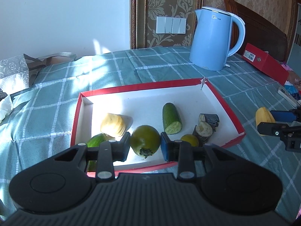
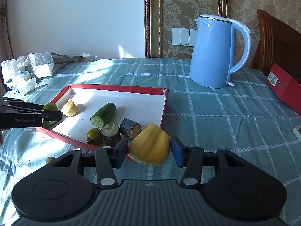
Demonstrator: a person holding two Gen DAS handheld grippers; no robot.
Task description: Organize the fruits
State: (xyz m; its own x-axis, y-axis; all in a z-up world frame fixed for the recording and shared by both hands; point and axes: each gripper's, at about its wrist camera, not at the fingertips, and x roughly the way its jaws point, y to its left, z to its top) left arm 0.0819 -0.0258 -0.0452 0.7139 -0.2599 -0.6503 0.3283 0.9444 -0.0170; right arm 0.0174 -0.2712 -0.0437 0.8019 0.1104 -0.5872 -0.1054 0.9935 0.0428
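A shallow white box with a red rim lies on the checked cloth. In it are a cut cucumber, a pale yellow slice, two dark stubs, a small green tomato and another cucumber piece. My left gripper is shut on a larger green tomato over the box's near side. My right gripper is shut on a yellow fruit chunk, just outside the box's right corner.
A blue kettle stands behind the box. A red carton lies at the right by a wooden chair back. A paper bag and tissues crowd the left. A small brownish bit lies on the cloth.
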